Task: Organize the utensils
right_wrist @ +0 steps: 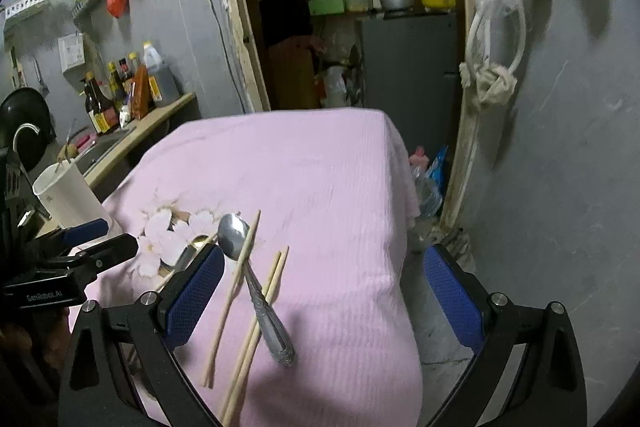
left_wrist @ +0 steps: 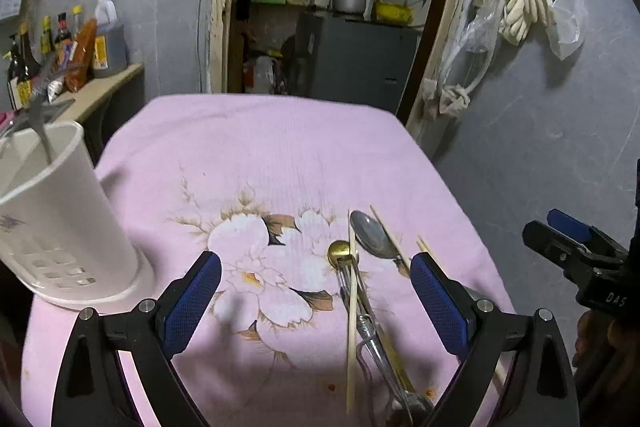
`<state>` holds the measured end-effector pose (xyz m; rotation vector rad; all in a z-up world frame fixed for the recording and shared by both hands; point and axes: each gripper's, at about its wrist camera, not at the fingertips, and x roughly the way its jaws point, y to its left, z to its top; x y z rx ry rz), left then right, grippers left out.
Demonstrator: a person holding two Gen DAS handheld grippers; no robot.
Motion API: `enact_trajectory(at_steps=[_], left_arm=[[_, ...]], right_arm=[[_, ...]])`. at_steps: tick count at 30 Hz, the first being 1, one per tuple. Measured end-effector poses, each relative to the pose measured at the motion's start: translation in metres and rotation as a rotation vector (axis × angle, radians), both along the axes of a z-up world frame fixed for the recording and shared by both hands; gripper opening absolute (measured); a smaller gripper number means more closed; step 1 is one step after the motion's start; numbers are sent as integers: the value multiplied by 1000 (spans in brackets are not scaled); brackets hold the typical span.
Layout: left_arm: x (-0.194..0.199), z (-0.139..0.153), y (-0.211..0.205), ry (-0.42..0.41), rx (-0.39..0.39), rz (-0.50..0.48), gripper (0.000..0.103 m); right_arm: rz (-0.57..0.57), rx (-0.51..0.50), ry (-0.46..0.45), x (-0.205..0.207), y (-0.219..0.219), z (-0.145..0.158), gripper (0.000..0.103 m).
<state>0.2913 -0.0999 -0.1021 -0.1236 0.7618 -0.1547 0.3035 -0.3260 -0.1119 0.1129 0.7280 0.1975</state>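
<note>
A white utensil holder [left_wrist: 60, 223] stands at the left of the pink cloth, with a metal utensil [left_wrist: 38, 115] sticking out of it. A silver spoon [right_wrist: 256, 283], a gold-headed utensil [left_wrist: 340, 253] and several wooden chopsticks [right_wrist: 236, 291] lie in a loose pile near the front right. My left gripper [left_wrist: 316, 301] is open above the cloth, the pile lying between its fingers, closer to the right one. My right gripper [right_wrist: 324, 293] is open too, hovering over the table's right edge with the pile by its left finger. The holder [right_wrist: 66, 197] shows at the left of the right wrist view.
The table [right_wrist: 320, 167] is draped in a pink flowered cloth, its right edge dropping toward the grey wall [right_wrist: 560, 147]. A counter [left_wrist: 100, 89] with several sauce bottles [left_wrist: 68, 43] runs behind the holder. A doorway [left_wrist: 320, 7] opens beyond the far edge.
</note>
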Motion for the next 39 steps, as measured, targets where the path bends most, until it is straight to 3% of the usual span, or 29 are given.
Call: enact_trajectory(at_steps=[7, 9, 11, 23, 30, 35, 39], left_arm=[[16, -17, -6, 63, -27, -33, 90], [19, -21, -10, 85, -31, -47, 84], [23, -23, -12, 104, -38, -58, 79], [42, -42, -14, 221, -124, -55, 39], [52, -52, -10, 293, -223, -21, 26], [57, -54, -11, 318, -252, -14, 15], [56, -49, -12, 306, -251, -16, 14]], right_arm=[[21, 64, 107, 23, 6, -28, 97], [32, 75, 143, 29, 9, -37, 90], [42, 71, 171, 34, 14, -43, 70], [127, 74, 256, 47, 44, -58, 27], [128, 74, 292, 55, 52, -60, 25], [100, 45, 320, 60, 57, -59, 12], [99, 82, 343, 61, 57, -61, 9]])
